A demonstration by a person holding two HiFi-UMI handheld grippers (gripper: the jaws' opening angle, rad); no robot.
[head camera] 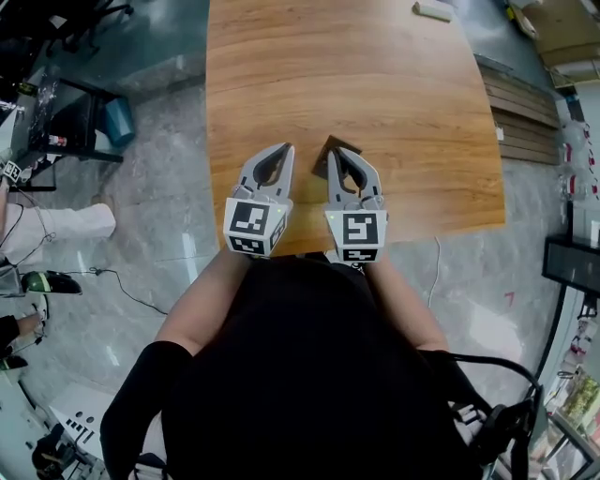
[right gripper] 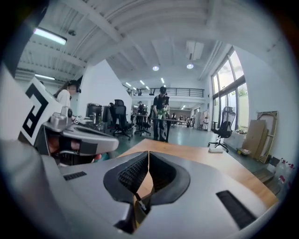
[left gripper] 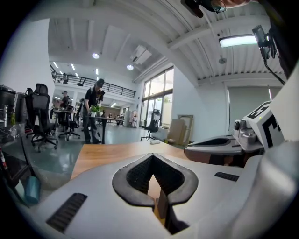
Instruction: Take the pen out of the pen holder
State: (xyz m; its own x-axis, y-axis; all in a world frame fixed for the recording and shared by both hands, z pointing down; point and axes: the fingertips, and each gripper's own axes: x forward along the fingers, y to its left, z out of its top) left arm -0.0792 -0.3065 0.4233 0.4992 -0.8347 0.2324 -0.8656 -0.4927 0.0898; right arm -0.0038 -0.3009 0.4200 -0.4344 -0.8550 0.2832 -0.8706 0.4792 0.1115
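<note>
My left gripper [head camera: 284, 150] and right gripper [head camera: 335, 155] are held side by side over the near end of the wooden table [head camera: 375, 84]. Both are shut, jaw tips touching, with nothing between them. In the left gripper view the left gripper [left gripper: 152, 156] points down the table, and in the right gripper view the right gripper [right gripper: 148, 153] does the same. A small dark brown object [head camera: 327, 148], perhaps the pen holder, sits on the table right at the right gripper's tip and is mostly hidden by it. I see no pen in any view.
A small white object [head camera: 433, 11] lies at the table's far end. The table's near edge [head camera: 450, 228] runs just under the grippers. Office chairs [left gripper: 42, 116] and a dark desk [head camera: 66, 117] stand on the left. A person [right gripper: 161, 112] stands beyond the table.
</note>
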